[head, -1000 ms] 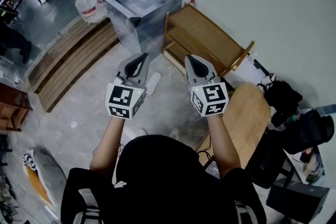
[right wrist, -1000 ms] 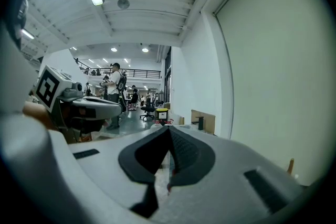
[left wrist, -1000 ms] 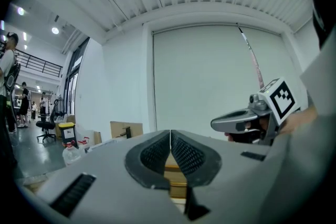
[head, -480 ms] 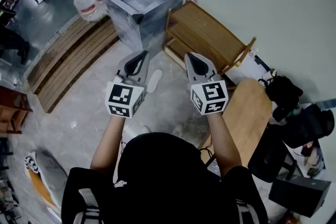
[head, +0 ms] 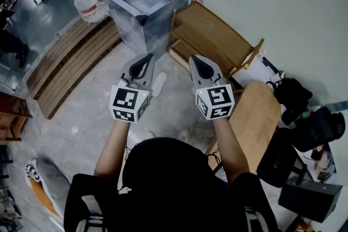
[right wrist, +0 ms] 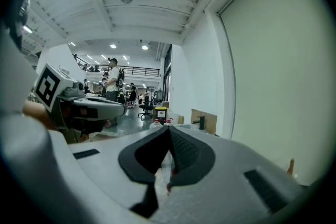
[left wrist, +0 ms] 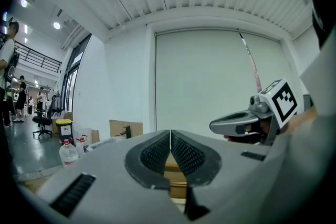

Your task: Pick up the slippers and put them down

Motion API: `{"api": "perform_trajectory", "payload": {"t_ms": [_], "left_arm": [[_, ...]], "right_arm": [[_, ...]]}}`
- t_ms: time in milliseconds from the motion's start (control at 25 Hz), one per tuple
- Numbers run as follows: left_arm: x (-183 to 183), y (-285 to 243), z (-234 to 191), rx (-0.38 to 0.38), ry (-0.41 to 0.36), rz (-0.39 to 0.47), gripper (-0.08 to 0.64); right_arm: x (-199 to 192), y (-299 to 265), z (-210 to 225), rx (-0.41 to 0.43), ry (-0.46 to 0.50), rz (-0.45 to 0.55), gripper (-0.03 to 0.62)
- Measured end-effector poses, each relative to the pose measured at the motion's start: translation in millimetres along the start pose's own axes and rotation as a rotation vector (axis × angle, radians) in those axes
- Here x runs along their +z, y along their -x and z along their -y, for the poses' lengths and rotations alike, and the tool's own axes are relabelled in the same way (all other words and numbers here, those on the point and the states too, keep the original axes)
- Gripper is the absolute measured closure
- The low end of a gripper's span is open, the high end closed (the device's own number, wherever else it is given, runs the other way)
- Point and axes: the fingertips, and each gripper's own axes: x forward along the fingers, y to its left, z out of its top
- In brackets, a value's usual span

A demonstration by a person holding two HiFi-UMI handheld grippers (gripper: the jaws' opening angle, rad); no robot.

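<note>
A white slipper point(head: 159, 84) lies on the concrete floor between my two grippers, partly hidden behind the left one. A second pale shape point(head: 137, 134) shows under my left forearm, and I cannot tell what it is. My left gripper point(head: 145, 58) is held level above the floor, its jaws shut and empty point(left wrist: 170, 136). My right gripper point(head: 196, 60) is held level beside it, also shut with nothing between its pads point(right wrist: 169, 132). Each gripper shows in the other's view: the right gripper point(left wrist: 247, 122), the left gripper point(right wrist: 92, 105).
A low wooden shelf point(head: 217, 35) stands ahead against the pale wall. A grey wrapped box point(head: 144, 5) and water bottles point(head: 87, 2) stand to its left, wooden slats point(head: 70, 62) beyond. A wooden board point(head: 255, 117) and a black bag point(head: 293, 98) lie at right.
Both grippers have drifted a little across the floor area, the right one slightly leftward. Their jaws stay shut and the slipper has not moved.
</note>
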Motion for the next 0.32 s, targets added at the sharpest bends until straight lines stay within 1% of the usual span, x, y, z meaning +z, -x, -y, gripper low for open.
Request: {"api": "perform_trajectory", "payload": {"t_ms": [80,320], "left_arm": [[-1.5,-1.7,-1.9,0.003,-0.003,0.011,0.554],[-3.6,-5.0,-2.8,-0.003,0.015,-0.016,0.554]], "right_arm": [[-1.0,-1.0,1.0,0.000,0.001,-0.001,0.594],[-1.1,-4.8,3.1,-0.002,0.001,-0.009,0.594]]}}
